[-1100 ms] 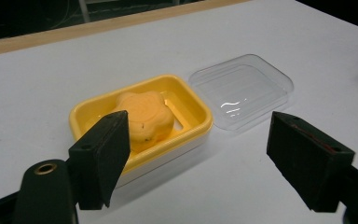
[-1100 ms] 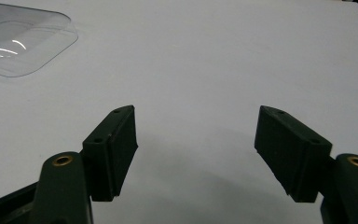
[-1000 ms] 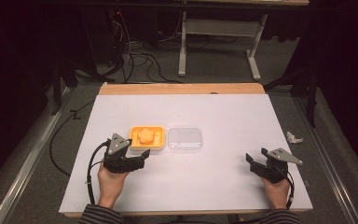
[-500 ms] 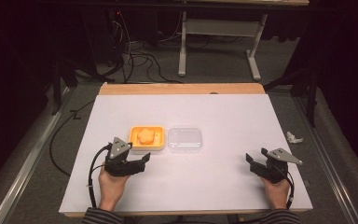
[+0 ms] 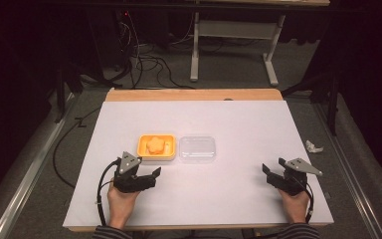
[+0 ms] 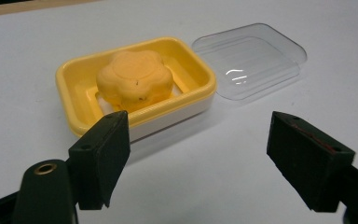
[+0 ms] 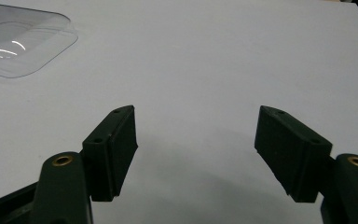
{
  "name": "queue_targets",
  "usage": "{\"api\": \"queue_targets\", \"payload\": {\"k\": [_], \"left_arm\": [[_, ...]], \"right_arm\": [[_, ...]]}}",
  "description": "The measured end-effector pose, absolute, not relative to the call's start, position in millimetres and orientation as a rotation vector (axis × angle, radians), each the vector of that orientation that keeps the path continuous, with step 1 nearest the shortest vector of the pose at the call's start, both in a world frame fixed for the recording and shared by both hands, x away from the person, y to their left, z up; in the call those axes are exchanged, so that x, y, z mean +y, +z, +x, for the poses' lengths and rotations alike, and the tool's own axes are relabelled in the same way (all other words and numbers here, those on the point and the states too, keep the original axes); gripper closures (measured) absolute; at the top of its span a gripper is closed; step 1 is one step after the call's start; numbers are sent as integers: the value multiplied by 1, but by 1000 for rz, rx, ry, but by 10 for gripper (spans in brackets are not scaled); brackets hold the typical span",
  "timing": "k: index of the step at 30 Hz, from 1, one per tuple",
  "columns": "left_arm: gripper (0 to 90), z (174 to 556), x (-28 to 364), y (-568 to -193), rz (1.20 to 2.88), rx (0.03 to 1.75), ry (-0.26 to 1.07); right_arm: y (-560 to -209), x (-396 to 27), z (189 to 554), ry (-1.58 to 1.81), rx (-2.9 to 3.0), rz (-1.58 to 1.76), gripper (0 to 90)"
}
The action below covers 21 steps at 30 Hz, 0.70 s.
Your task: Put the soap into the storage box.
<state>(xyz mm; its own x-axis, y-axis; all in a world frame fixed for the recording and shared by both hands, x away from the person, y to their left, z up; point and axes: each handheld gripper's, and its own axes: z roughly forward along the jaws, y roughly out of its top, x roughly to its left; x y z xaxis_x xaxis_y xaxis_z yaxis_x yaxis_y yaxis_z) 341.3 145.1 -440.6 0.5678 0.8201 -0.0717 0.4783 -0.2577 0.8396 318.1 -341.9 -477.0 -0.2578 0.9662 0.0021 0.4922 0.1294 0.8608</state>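
- High view: the yellow rectangular plastic soap dish (image 5: 156,148) sits mid-counter (image 5: 238,199), its clear moulded plastic lid (image 5: 197,149) touching its right side, probably set off for access. The left hand-held gripper (image 5: 146,178) waits just before the dish, released; the right hand-held gripper (image 5: 273,175) rests well right of it, released.
- Left gripper view: a matte orange flower-shaped soap (image 6: 134,79) lies inside the dish, beyond the spread jaws.
- Right gripper view: the glossy lid, far off.

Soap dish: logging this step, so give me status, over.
Left claw open, short of soap dish, nothing held. Right claw open over bare table. Orange soap in dish; clear lid off, beside it. Nothing in the way.
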Motion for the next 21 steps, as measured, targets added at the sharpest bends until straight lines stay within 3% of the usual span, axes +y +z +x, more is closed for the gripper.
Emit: {"api": "queue_targets", "payload": {"k": [21], "left_arm": [[218, 341, 129, -471, 1963, 1058, 474]], "right_arm": [[-477, -341, 318, 1045, 1828, 1401, 300]]}}
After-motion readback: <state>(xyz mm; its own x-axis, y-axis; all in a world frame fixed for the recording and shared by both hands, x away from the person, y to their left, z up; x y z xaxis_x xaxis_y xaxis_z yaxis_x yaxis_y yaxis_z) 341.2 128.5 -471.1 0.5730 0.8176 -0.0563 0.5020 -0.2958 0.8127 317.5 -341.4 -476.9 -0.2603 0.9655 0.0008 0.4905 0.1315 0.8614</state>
